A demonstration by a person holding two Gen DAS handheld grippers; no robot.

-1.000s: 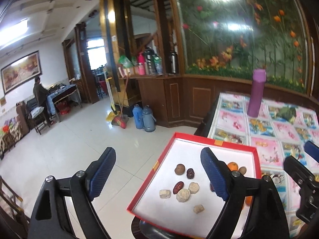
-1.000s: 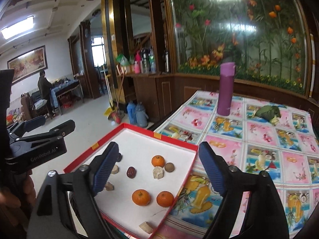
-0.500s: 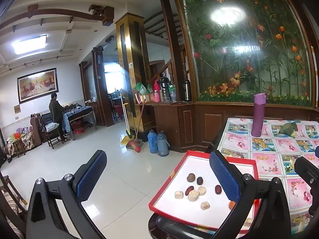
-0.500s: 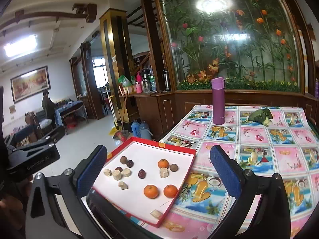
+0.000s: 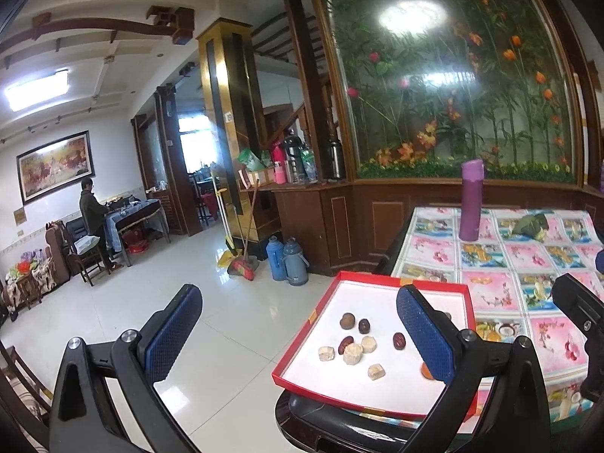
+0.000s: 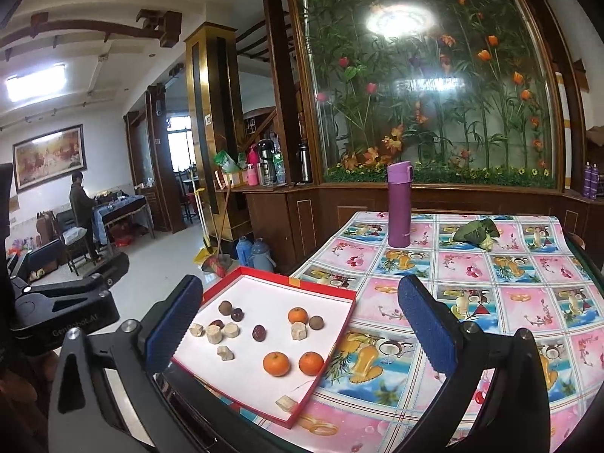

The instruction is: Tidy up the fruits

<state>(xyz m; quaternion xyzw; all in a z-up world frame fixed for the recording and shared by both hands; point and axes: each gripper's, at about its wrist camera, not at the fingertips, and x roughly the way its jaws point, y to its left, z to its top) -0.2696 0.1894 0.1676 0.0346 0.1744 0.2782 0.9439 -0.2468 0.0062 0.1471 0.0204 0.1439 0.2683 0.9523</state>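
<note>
A shallow red box lid with a white floor (image 6: 324,290) (image 5: 377,277) lies on the table's near left corner. In it are three small oranges (image 6: 276,363) (image 6: 311,362) (image 6: 298,315), dark red dates (image 6: 259,332) (image 5: 398,341), brown round longans (image 6: 225,307) (image 5: 347,321) and several pale cut chunks (image 6: 230,329) (image 5: 353,353). My left gripper (image 5: 302,339) is open and empty, held back from the box's left side. My right gripper (image 6: 302,324) is open and empty too, above the table's near edge. The left tool's black body (image 6: 68,302) shows at the left of the right wrist view.
A purple flask (image 6: 399,205) and a green leaf-wrapped bundle (image 6: 476,232) stand at the far side of the patterned tablecloth (image 6: 509,302). Beyond the table's left edge lies tiled floor (image 5: 151,302) with two thermos jugs (image 5: 285,260), brooms and a seated person (image 5: 90,215).
Both grippers have pulled back and risen, so the box and table look smaller and farther away. Both stay open and empty.
</note>
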